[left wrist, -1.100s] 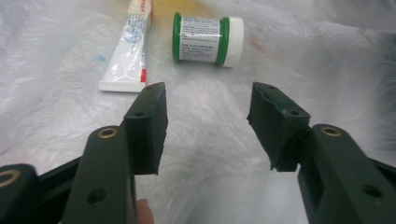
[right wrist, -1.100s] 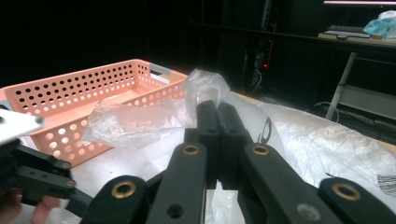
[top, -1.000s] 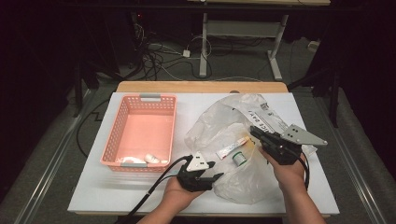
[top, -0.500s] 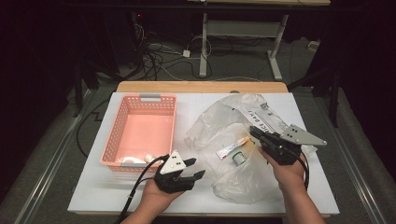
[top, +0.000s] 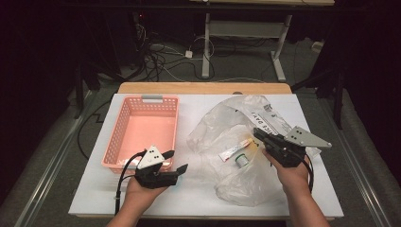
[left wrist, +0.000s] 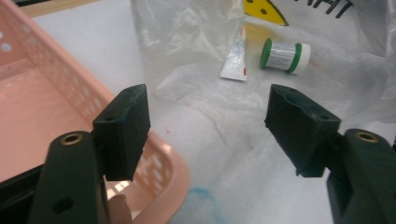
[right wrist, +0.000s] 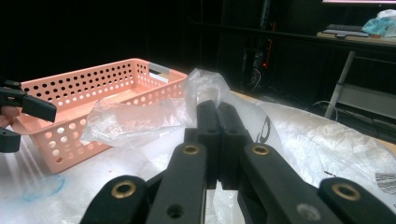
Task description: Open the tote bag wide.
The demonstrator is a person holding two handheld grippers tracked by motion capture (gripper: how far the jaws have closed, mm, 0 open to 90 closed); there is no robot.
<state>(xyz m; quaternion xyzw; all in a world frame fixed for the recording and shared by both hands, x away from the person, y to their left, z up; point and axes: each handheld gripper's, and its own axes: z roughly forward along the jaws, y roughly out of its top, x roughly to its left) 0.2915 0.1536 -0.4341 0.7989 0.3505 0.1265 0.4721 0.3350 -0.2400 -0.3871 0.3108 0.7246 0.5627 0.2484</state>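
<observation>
White bench (top: 198,198), pink basket (top: 142,137) at its left. Right of the basket, the plastic bag (top: 246,175), pinched by the right gripper (top: 259,135), with tube (top: 235,150) and jar (top: 242,160) inside. Left gripper (top: 176,161), nearer the basket, empty, jaws just opening wide, faces them.

Light falls from above onto the white counter (top: 198,198), which glares brightly mid-frame; the upper surroundings stay nearly black. Both gripper views look soft, near jaws blurred.

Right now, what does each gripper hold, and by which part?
The right gripper is shut on the plastic bag, pinching a raised fold of its film. The left gripper stands open, holding nothing.
</observation>
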